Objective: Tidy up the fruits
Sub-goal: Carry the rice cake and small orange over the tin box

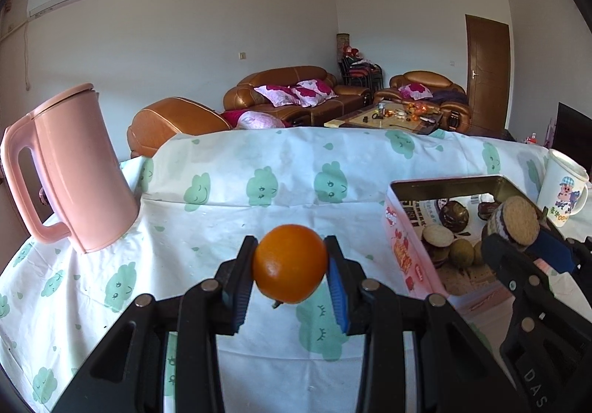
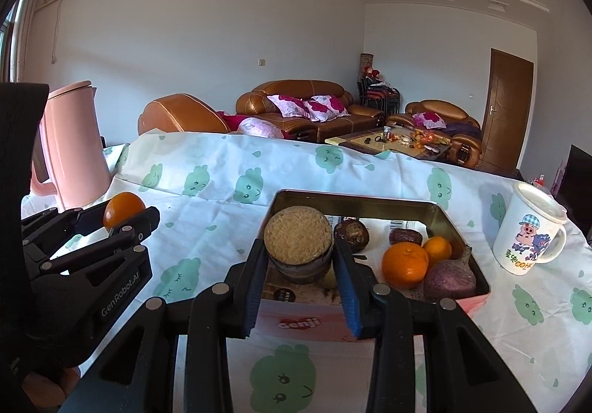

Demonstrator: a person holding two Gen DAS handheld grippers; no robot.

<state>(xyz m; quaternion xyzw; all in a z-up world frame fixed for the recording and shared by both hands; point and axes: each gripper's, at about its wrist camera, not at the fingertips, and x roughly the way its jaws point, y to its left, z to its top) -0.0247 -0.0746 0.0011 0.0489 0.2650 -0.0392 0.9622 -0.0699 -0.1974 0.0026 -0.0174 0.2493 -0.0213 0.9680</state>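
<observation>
My left gripper (image 1: pixel 290 267) is shut on an orange (image 1: pixel 289 263) and holds it above the tablecloth, left of the tin; it also shows in the right wrist view (image 2: pixel 125 217). My right gripper (image 2: pixel 299 257) is shut on a round brown fruit with a rough tan cut face (image 2: pixel 298 241), held over the near left part of the open tin box (image 2: pixel 370 198). The tin holds two oranges (image 2: pixel 405 263), a purple fruit (image 2: pixel 449 278), a dark round fruit (image 2: pixel 351 233) and a date-like piece (image 2: pixel 405 236).
A pink kettle (image 1: pixel 74 169) stands at the table's left edge. A white cartoon mug (image 2: pixel 529 232) stands right of the tin. A white cloth with green prints (image 1: pixel 259 191) covers the table. Sofas and a coffee table lie beyond.
</observation>
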